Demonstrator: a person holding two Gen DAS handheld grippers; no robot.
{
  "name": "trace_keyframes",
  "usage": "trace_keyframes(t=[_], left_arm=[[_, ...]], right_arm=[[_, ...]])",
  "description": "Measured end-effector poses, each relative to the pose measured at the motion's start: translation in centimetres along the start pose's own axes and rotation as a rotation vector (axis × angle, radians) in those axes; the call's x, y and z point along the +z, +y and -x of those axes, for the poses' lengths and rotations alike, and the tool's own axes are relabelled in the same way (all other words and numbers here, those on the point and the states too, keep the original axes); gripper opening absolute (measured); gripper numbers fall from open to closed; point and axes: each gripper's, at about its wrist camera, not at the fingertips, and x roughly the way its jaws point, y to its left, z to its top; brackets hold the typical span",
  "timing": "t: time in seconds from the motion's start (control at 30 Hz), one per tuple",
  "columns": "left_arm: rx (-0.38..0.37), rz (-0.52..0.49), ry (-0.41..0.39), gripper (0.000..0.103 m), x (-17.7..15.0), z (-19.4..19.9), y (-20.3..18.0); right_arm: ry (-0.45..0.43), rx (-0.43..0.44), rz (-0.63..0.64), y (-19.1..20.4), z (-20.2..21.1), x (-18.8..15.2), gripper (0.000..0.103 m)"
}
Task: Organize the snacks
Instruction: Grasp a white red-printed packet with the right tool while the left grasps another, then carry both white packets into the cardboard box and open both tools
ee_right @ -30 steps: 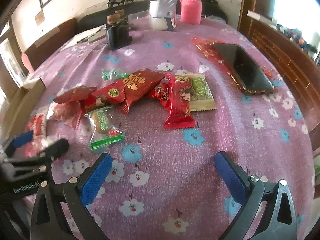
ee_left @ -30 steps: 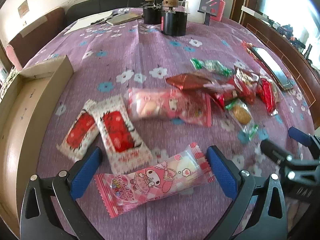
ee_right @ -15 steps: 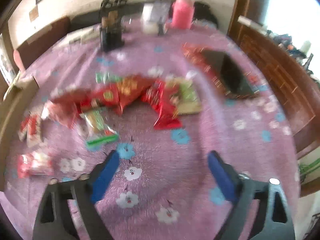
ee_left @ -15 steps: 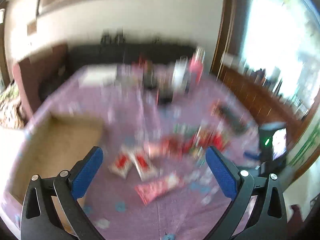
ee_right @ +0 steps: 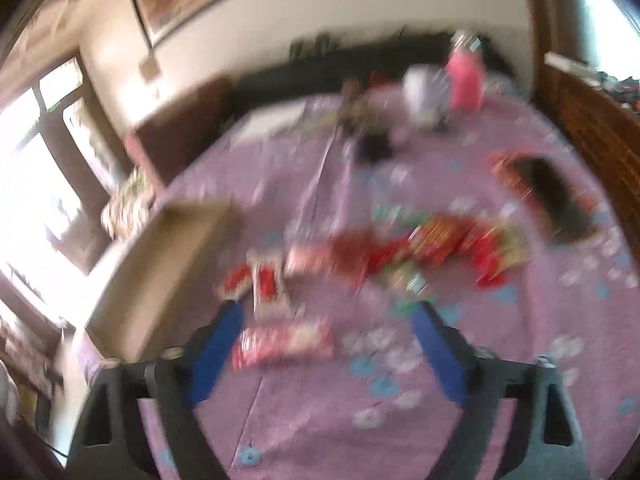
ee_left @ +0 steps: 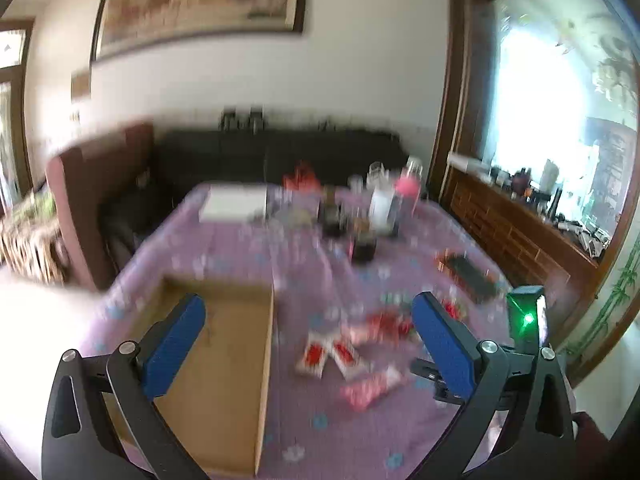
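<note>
White plastered wall (ee_left: 248, 80) w/ a large dark-framed painting (ee_left: 200, 0), long black sofa (ee_left: 280, 156) under it, brown wooden sideboard (ee_left: 516, 236) at right below a bright sunlit window (ee_left: 532, 92) (glare washes out detail), another bright window (ee_right: 36, 184) at left, brown chair back (ee_left: 100, 184).

Left gripper (ee_left: 308, 340) hung up high with jaws wide and empty, right gripper (ee_right: 326, 344) was closing on nothing.

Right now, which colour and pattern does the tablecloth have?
The tablecloth is purple with small white and blue flowers; the right wrist view shows it best.
</note>
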Motion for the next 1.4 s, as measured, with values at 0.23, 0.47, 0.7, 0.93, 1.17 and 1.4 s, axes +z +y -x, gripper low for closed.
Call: trace_keyframes(t=[0.23,0.47,0.7,0.93,1.17,1.4], left_arm=[[-0.035,0.112,0.099,0.094,-2.7,-3.7,3.1],[-0.054,0.113,0.166,0.093,-3.5,-5.8,3.3],[-0.078,0.018,0.294,0.093,-4.5,-11.3,0.7],[-0.066,-0.105,0.443,0.07,-6.2,-18.5,-2.0],[0.04,-0.218,0.515,0.07,-8.2,-21.4,-2.8],[0.003,-0.193,0.529,0.028,-8.5,-20.9,-3.1]], right_arm=[[0.089,0.006,0.075,2.4,-6.2,1.2,0.066],[0.132,-0.009,0.082,4.0,-11.6,2.1,0.06],[0.097,-0.04,0.055,2.8,-9.7,1.6,0.029],[0.089,-0.039,0.017,-0.4,-8.0,0.6,0.029],[0.086,-0.008,-0.003,-1.3,-8.5,0.3,0.029],[0.05,0.022,-0.003,-1.1,-7.9,0.1,0.027]])
